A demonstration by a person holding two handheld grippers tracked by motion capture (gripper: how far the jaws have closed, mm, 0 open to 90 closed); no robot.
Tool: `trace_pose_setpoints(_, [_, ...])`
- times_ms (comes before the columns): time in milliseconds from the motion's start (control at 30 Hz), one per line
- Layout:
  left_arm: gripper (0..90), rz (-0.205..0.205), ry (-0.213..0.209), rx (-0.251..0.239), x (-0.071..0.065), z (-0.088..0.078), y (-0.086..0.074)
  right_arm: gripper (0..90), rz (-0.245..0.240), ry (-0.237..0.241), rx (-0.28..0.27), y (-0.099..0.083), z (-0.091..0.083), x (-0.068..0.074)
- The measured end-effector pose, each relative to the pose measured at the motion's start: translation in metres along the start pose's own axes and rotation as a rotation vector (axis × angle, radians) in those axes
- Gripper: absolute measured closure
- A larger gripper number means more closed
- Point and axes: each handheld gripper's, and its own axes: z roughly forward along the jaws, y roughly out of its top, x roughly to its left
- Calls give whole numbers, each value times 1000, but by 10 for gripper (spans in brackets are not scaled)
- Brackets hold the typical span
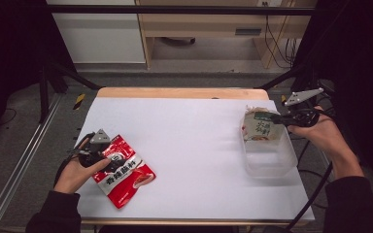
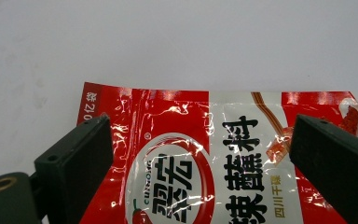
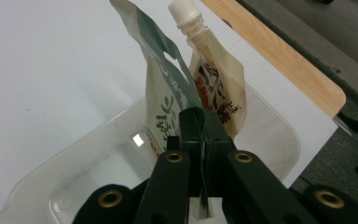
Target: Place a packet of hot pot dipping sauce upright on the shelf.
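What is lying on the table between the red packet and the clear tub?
Nothing. In the high view, only bare white table lies between the red packet and the clear tub.

Landmark = table (image 1: 189,131). L hand (image 1: 75,172) sits at the table's near-left corner, forearm in a dark sleeve coming in from the near edge. L gripper (image 1: 108,158) lies low over the tabletop w/ jaws spread wide apart, a red packet (image 2: 214,163) between them, not pinched. R hand (image 1: 323,133) is at the table's far-right edge, raised, wrist bent inward toward the table. R gripper (image 1: 274,118) points left over the table, jaws pressed together on a pouch (image 3: 165,93) edge.
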Motion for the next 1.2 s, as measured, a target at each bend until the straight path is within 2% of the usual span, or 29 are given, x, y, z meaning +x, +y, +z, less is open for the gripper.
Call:
trace_pose_setpoints(633, [65,-2,0,-2,0,-1,0,896,-4,-5,7,-2,-1,0])
trace_pose_setpoints(900, [66,-2,1,-3,0,-1,0,887,-13,-37,26,-2,0,1])
trace_pose_setpoints(1200, [67,-4,2,-3,1,-1,0,871,14,-64,32,-5,1,-2])
